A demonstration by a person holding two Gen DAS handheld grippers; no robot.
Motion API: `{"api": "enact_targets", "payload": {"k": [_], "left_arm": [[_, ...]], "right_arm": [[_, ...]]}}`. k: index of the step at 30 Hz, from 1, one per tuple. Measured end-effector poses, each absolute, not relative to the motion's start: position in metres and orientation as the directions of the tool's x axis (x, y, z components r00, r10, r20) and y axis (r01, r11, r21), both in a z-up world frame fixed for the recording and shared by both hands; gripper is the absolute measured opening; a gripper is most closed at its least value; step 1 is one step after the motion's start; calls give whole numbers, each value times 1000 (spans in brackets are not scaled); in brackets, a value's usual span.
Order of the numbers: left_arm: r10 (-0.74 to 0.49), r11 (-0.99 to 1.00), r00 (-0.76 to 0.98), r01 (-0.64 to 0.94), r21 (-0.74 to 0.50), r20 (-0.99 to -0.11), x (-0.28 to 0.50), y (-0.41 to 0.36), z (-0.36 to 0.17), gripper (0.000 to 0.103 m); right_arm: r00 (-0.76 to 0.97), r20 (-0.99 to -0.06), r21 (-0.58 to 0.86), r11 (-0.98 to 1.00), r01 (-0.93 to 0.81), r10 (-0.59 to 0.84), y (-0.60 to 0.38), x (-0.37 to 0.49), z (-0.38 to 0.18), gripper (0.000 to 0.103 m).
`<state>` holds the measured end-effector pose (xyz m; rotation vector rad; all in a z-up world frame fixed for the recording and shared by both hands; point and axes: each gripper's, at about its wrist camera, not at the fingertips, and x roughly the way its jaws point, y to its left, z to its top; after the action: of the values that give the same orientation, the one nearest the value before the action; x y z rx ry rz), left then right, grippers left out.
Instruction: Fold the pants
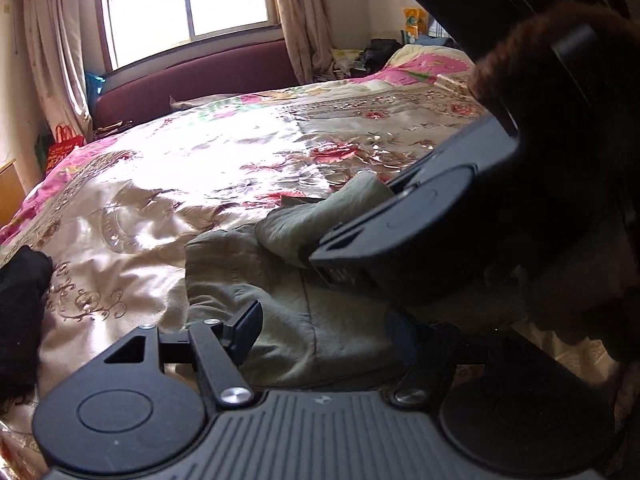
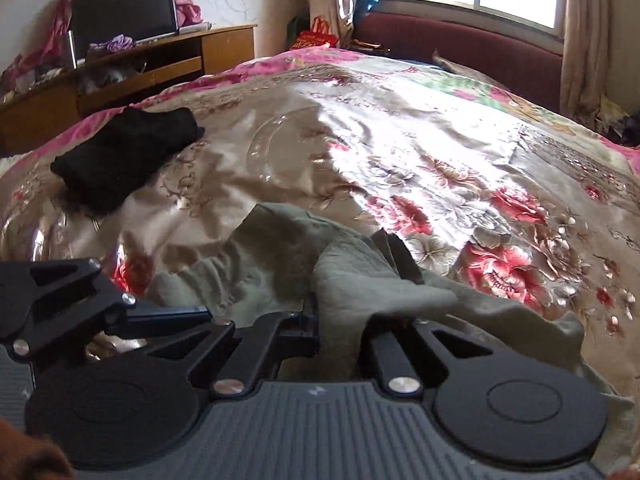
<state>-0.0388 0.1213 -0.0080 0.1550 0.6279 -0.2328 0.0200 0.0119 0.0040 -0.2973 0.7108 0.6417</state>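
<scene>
Pants (image 2: pixel 280 264) lie bunched ahead of our tools on the bed (image 2: pixel 360 128); right tool (image 2: pixel 340 320) clenched on cloth, left tool (image 1: pixel 340 320) released, folding mostly undone

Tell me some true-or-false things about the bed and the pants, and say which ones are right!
1. The pants are olive green. True.
2. The right gripper is wide open with nothing in it. False: it is shut on a fold of the pants.
3. A black piece of clothing lies on the bed, apart from the pants. True.
4. The bedspread is plain blue. False: it is shiny beige with red and pink flowers.
5. The left gripper is open above the pants. True.
6. The pants are already folded into a neat square. False: they lie bunched and wrinkled.
</scene>
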Motion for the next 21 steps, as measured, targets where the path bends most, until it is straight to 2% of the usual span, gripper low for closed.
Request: {"api": "enact_targets", "payload": {"k": [4, 6, 10, 12, 16, 21], "left_arm": [[-203, 973, 773, 228, -35, -601, -33, 140, -8, 82], [-202, 976, 769, 208, -61, -606, -30, 146, -9, 82], [-200, 980, 783, 173, -102, -589, -34, 158, -6, 82], [-179, 984, 784, 151, -97, -594, -35, 161, -5, 82], [-147, 989, 802, 133, -68, -578, -44, 162, -1, 82], [-147, 989, 814, 134, -64, -562, -55, 166, 4, 83]], "right_arm": [[582, -700, -81, 764, -640, 414, 16, 16, 8, 5], [587, -701, -76, 775, -627, 406, 16, 21, 10, 9], [598, -694, -132, 746, -652, 400, 31, 20, 10, 9], [605, -694, -183, 717, -673, 390, 43, 16, 5, 10], [580, -692, -157, 696, -701, 428, 53, 14, 7, 11], [558, -713, -144, 690, -709, 424, 60, 16, 4, 4]]}}
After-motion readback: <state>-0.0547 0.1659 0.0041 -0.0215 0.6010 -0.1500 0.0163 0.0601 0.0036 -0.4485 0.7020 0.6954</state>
